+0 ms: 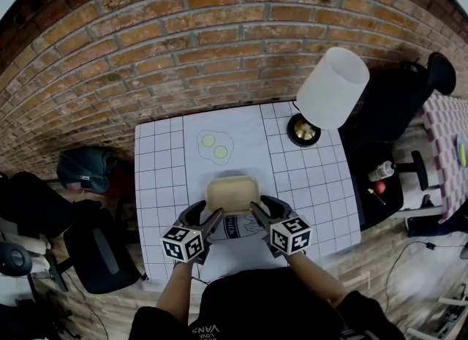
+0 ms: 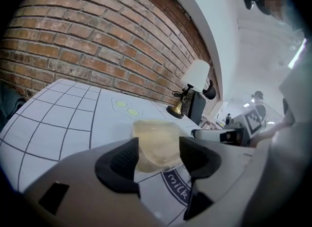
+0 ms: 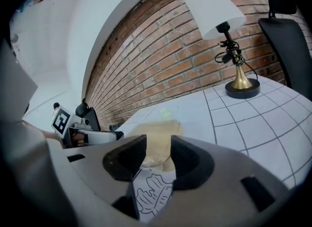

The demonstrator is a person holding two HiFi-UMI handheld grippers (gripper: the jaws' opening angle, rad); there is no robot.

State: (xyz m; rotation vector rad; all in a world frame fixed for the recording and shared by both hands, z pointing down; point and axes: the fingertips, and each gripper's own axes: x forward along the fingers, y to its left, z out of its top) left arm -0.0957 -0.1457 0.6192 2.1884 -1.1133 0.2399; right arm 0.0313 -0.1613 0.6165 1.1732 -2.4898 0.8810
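Where the gridded surface (image 1: pixel 314 185) meets its near edge, a translucent beige container (image 1: pixel 232 192) sits over a printed mat (image 1: pixel 235 227). Jaws of the left gripper (image 1: pixel 213 218) clamp its left end; those of the right gripper (image 1: pixel 257 212), its right end.

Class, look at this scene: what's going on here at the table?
A person holds a gripper in each hand. The left gripper and the right gripper each have their fingers shut on a near corner of a pale translucent container, above a white printed mat on the gridded table. A white-shaded lamp stands at the back right.
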